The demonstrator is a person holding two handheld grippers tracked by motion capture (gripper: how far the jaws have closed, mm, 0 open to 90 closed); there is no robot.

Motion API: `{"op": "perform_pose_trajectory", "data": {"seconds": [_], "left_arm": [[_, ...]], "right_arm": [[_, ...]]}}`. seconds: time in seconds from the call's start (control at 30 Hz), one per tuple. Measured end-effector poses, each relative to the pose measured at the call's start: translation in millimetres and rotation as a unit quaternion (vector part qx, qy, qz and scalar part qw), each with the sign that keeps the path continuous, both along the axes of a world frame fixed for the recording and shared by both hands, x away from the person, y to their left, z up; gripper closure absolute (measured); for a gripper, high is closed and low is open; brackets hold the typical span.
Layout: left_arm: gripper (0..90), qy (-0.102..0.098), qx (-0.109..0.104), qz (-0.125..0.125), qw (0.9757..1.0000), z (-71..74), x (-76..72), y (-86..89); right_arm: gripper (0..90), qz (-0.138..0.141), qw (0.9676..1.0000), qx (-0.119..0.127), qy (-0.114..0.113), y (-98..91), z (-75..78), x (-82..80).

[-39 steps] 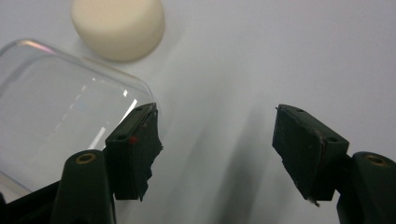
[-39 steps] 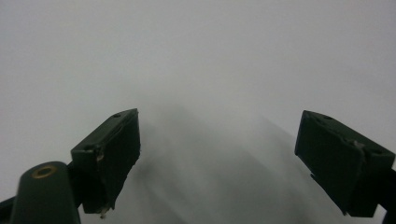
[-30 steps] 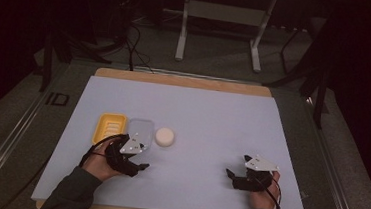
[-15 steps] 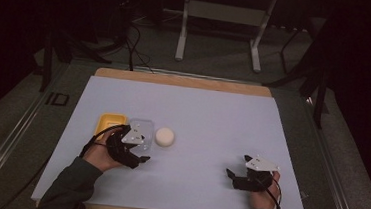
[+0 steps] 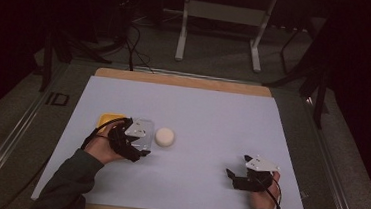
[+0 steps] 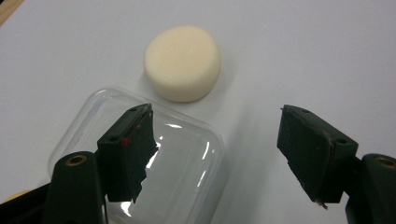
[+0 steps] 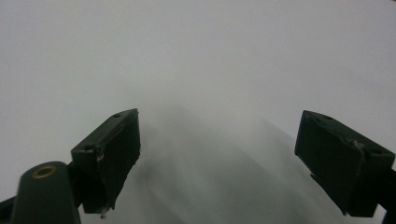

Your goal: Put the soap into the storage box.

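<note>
Beside the clear lid (image 6: 140,163), on its far right, a round white soap bar (image 6: 182,62) lies on the white sheet (image 5: 212,121), just apart from the lid's rim. Over the lid hangs the left gripper (image 6: 215,154), jaws wide apart, one jaw above the clear plastic and the other above bare sheet. Behind the lid sits a yellow tray (image 5: 108,121). Well to the lid's right, near the sheet's front edge, the right gripper (image 7: 219,154) hovers with jaws spread, gripping nothing.
</note>
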State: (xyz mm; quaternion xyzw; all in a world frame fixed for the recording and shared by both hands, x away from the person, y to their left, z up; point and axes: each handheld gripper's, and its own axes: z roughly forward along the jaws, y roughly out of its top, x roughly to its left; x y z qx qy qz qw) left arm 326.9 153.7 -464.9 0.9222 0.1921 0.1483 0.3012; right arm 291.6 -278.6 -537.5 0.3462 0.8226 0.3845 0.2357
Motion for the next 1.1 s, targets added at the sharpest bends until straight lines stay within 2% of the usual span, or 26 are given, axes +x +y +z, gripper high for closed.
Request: {"op": "perform_pose_trajectory", "data": {"seconds": [0.6, 1.1], "left_arm": [[28.7, 0.009, 0.035, -0.010, 0.9993, 8.6, 20.0, -3.3], [28.0, 0.013, 0.053, -0.016, 0.9984, 8.4, 33.0, -12.2]], "right_arm": [[14.0, 0.004, 1.0000, -0.001, -0.001, 0.4, -0.1, -0.4], [14.0, 0.007, 1.0000, -0.002, -0.003, 0.5, -0.2, -0.7]]}}
